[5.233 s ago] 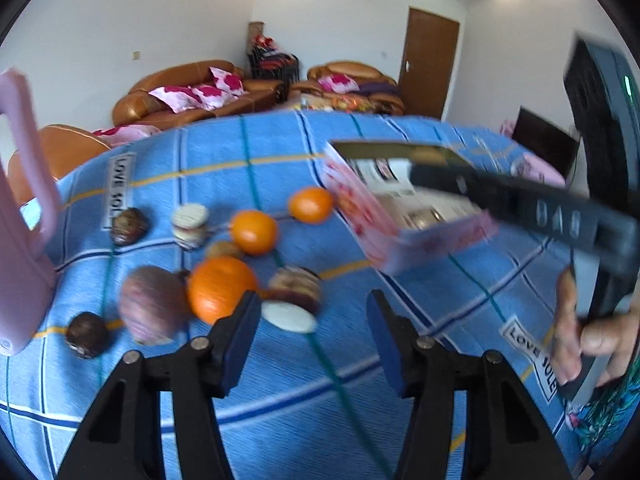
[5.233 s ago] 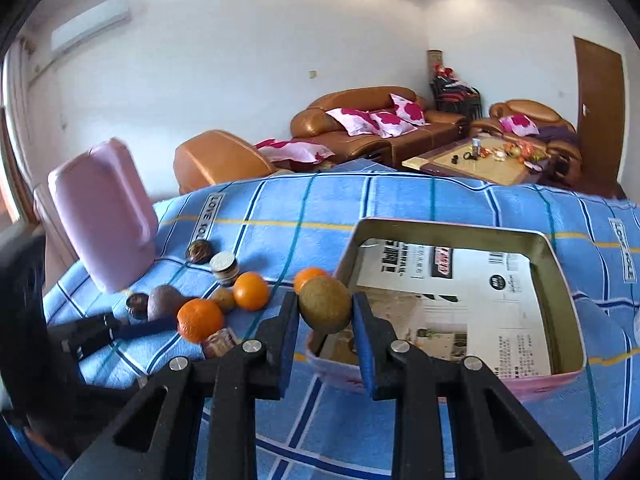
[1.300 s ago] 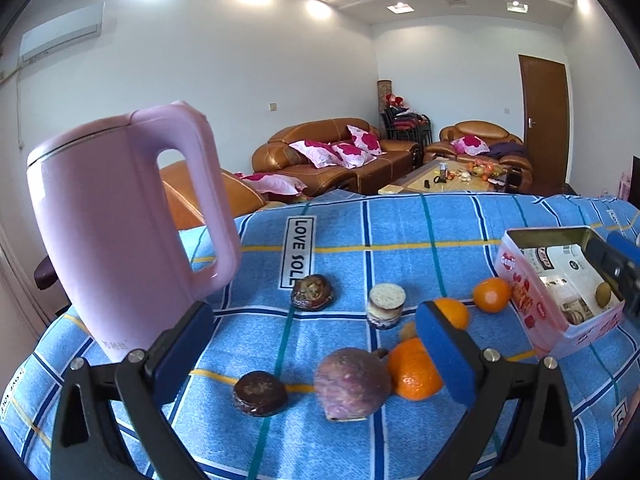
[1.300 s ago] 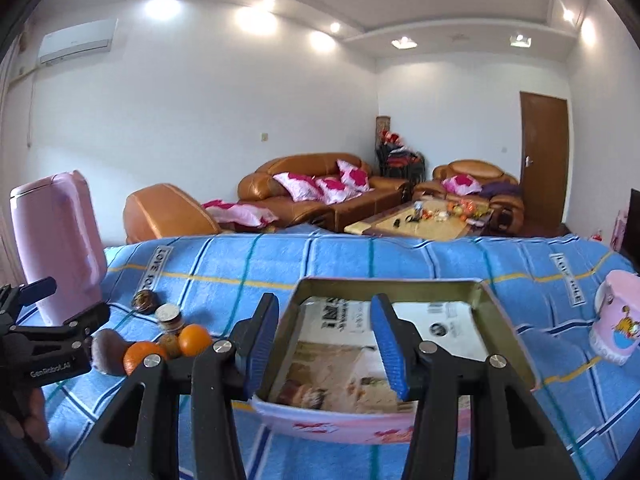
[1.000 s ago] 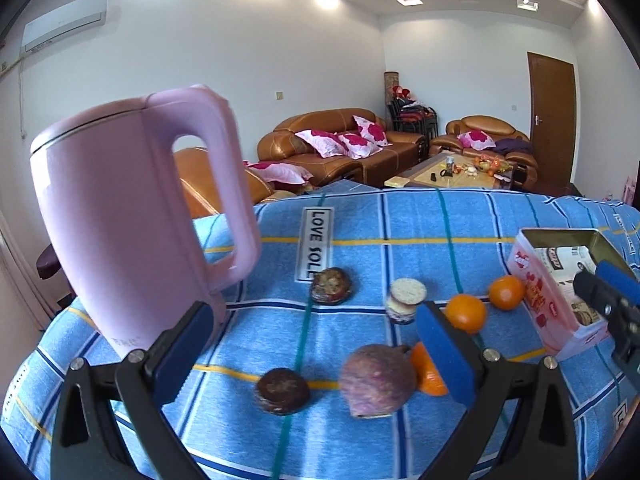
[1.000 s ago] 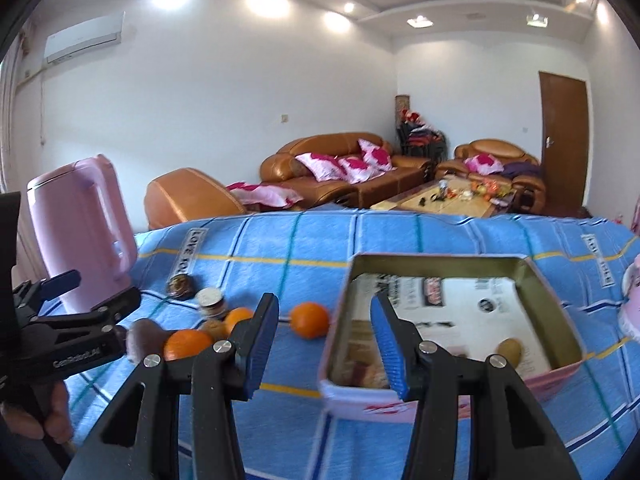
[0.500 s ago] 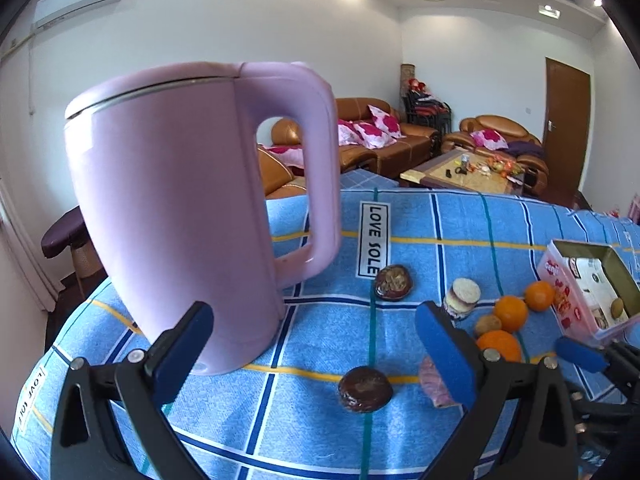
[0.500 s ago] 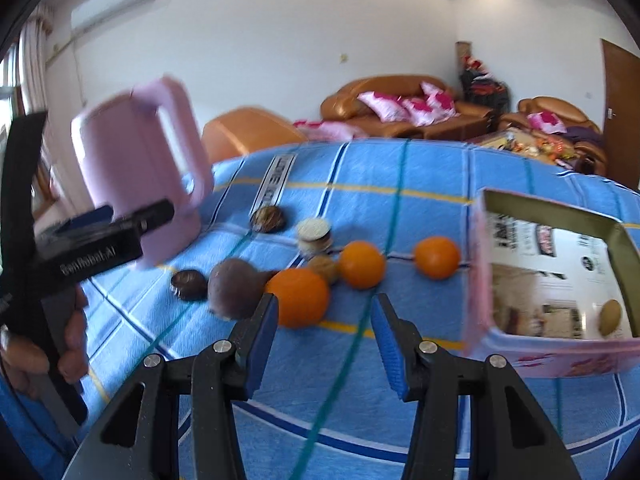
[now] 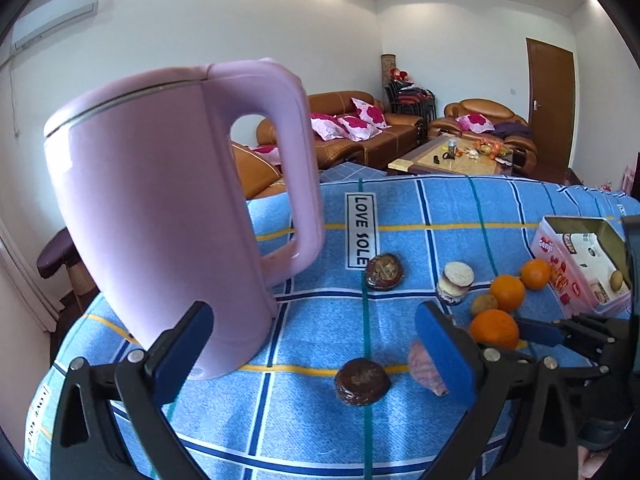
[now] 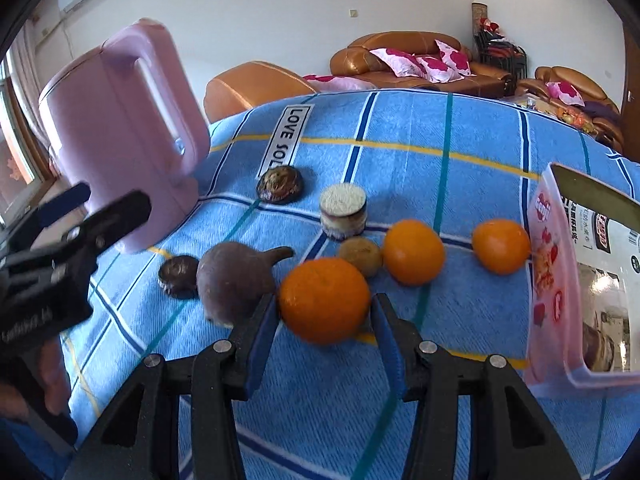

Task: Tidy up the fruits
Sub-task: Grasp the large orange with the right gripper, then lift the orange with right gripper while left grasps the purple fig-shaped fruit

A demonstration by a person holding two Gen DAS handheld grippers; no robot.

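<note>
Swung from the box [image 10: 560, 280], right gripper [image 10: 324, 320] jaws gape around the nearest orange [image 10: 324, 300], untouched.

The right gripper [image 10: 324, 320] points steeply down, its blue-padded jaws parted on either side of the nearest orange [image 10: 324, 300]; whether the pads press on it cannot be told, though the gaps look very slight. In its own view the black arms rise from 6 o'clock. The left gripper [image 9: 316, 344] tilts down more gently, jaws spread wide with nothing between them (its body shows at 9 o'clock in the right wrist view). A hand [image 10: 50, 376] wraps that gripper's handle at about 8 o'clock.
</note>
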